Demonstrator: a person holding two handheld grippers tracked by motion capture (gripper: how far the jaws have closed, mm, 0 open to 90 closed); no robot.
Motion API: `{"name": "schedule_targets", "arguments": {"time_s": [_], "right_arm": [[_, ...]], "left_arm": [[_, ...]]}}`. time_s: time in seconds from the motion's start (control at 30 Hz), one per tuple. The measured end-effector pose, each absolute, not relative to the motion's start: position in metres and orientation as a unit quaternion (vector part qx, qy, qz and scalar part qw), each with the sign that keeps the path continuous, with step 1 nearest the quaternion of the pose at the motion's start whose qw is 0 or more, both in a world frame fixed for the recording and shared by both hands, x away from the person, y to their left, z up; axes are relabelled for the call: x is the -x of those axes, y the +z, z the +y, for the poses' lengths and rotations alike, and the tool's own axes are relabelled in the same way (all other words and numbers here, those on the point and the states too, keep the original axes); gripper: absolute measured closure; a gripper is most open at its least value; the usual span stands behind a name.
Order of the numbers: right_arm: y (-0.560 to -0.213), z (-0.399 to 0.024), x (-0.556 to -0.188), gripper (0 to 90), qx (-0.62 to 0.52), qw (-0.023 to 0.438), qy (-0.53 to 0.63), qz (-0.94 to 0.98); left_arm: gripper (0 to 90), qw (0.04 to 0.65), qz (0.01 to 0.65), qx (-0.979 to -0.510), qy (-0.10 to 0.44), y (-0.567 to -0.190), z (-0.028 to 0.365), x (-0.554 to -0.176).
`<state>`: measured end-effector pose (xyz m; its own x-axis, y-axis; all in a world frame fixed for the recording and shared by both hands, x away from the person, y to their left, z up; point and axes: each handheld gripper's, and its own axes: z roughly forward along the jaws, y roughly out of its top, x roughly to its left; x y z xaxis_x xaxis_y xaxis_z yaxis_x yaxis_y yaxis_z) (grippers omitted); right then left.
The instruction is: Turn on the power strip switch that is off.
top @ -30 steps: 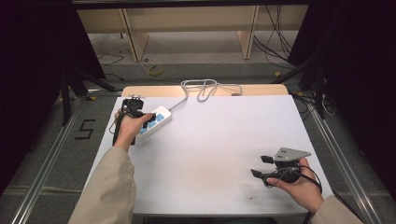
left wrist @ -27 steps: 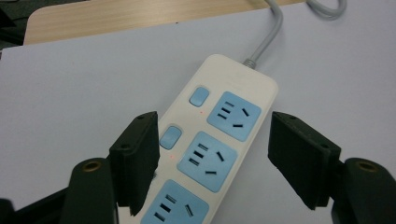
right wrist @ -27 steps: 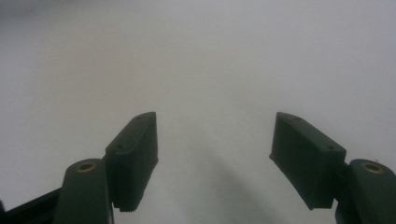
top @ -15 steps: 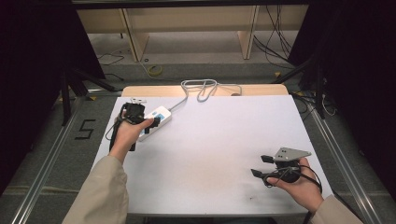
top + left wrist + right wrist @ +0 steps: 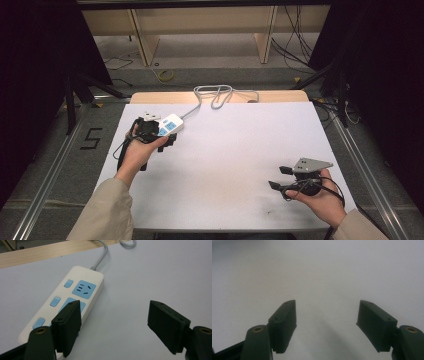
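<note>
Nearest the person, the right gripper (image 5: 280,177) is resting low over the bare table (image 5: 235,150), its jaws standing apart with nothing between them. Farther off at the left, the left gripper (image 5: 113,320) is hovering just beside the strip (image 5: 170,125); its jaws have just been opening and are gaping wide, nothing between them, so the strip is lying released near the table's far left corner. Compared with a second ago, that hand is sitting farther back, suggesting the placing is done. Beyond, the cord (image 5: 217,95) is looping over the far edge

Grey floor (image 5: 60,150) marked 5 (image 5: 91,138) — wooden shelving (image 5: 200,25), dark curtains (image 5: 30,60).
</note>
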<state>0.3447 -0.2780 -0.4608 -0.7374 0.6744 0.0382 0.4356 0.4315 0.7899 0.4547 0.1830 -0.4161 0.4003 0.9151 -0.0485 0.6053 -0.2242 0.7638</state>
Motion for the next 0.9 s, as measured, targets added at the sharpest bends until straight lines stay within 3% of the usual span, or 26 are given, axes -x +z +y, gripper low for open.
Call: {"name": "schedule_targets", "arguments": {"time_s": [0.9], "right_arm": [[-0.460, -0.277, -0.344, 31.8, -0.331, 0.145, 0.417, 0.834]], "left_arm": [[25.5, 0.395, 0.426, -0.781, 0.227, -0.426, 0.171, -0.392]]}}
